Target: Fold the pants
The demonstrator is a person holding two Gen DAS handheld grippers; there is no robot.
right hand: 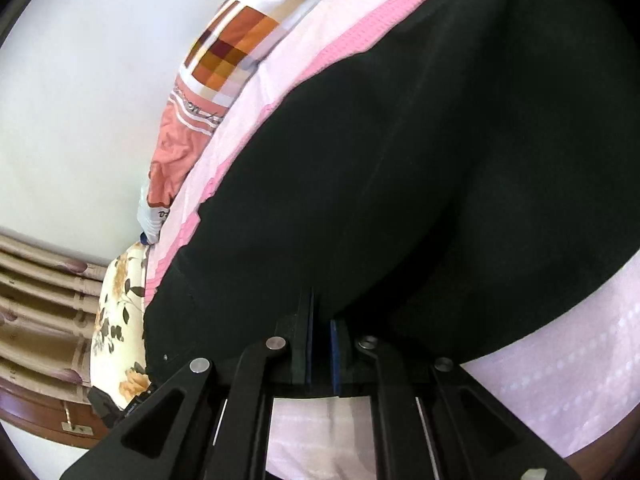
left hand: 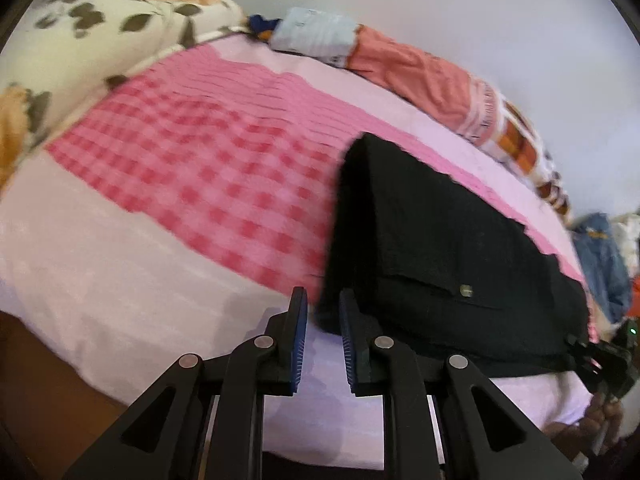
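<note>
Black pants (left hand: 440,248) lie folded on the pink bed (left hand: 120,248), along its near edge. Your left tongs (left hand: 323,340) are parted at the pants' corner, gripping nothing. Your right tongs (right hand: 322,350) sit narrowly apart at the cloth's edge; whether they pinch it, I cannot tell. Lifting unevenly could undo the fold.
</note>
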